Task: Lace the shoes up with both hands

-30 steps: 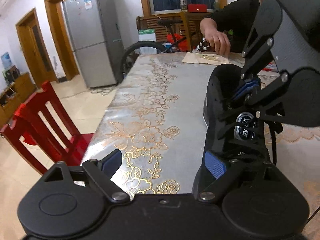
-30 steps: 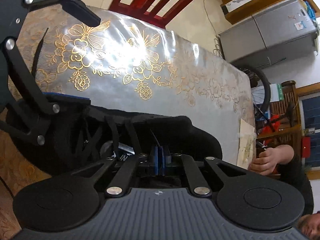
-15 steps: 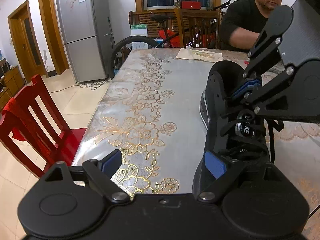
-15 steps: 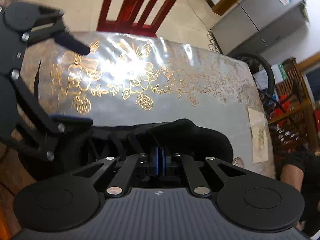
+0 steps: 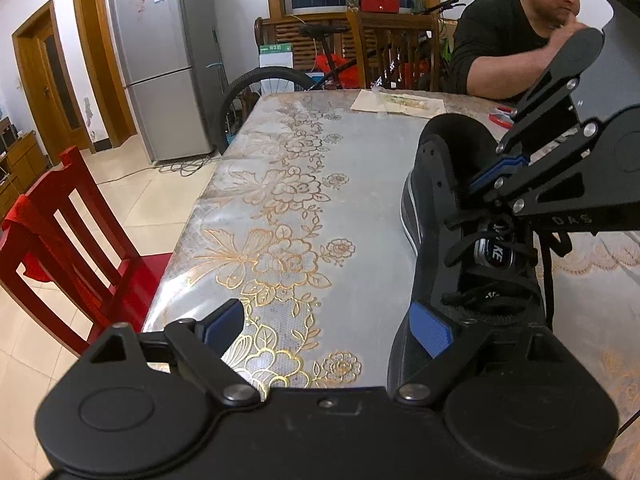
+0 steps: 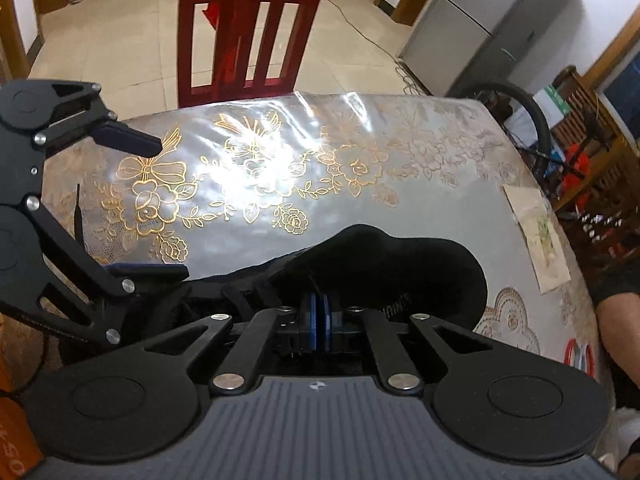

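Your right hand-held gripper (image 6: 319, 322) sat pinched together over the tongue of the black shoe (image 5: 448, 200), apparently nipping the lace (image 5: 464, 248), though the pads hid what they held. The shoe stood on the counter (image 5: 352, 184), its long axis running from 6 o'clock, the toe, to 12 o'clock, the heel, in your left view. Your left hand-held gripper (image 5: 328, 328) gaped wide and empty, its right finger (image 5: 432, 330) against the shoe's near flank, the eyelets at 1 o'clock. The right hand was nearer the lacing.
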A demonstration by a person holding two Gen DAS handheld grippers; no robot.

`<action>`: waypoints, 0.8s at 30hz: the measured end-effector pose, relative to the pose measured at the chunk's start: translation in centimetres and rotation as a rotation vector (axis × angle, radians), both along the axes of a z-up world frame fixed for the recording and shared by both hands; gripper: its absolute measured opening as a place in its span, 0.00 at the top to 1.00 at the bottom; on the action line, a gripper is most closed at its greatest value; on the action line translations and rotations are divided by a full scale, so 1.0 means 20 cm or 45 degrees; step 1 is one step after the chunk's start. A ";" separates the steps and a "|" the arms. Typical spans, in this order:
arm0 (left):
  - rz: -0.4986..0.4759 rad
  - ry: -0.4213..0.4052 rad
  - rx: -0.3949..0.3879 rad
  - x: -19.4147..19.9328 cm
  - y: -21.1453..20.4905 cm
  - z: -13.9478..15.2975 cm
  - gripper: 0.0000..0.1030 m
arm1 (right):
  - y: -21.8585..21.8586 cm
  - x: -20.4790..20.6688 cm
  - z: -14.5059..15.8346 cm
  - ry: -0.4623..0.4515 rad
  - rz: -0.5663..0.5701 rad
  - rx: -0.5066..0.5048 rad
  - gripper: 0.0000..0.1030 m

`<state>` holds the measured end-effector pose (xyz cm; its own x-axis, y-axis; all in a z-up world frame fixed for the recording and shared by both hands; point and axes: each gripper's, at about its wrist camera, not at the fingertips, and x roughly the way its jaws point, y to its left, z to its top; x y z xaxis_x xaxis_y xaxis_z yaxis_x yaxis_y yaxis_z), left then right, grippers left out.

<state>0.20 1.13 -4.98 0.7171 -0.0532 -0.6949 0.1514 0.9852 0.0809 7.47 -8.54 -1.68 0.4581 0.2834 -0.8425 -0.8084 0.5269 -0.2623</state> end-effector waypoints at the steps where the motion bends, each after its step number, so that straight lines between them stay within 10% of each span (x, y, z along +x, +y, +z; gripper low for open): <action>1: 0.000 -0.001 -0.001 0.00 0.00 0.00 0.14 | 0.00 0.00 0.00 0.002 0.002 0.008 0.96; 14: -0.012 -0.073 -0.064 0.01 0.05 0.04 0.14 | -0.03 -0.03 0.01 -0.017 0.056 0.192 0.95; 18: -0.065 -0.128 -0.369 0.07 0.15 0.10 0.22 | -0.05 -0.05 0.01 -0.052 0.072 0.195 0.95; 24: -0.080 -0.037 -1.075 0.24 0.33 -0.03 0.67 | -0.05 -0.06 -0.01 -0.087 0.045 0.190 0.95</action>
<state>5.03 7.64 -5.50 0.7126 -0.5863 -0.3852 0.2170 0.7064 -0.6737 6.26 -9.45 -1.79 0.5002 0.4200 -0.7572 -0.8102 0.5356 -0.2382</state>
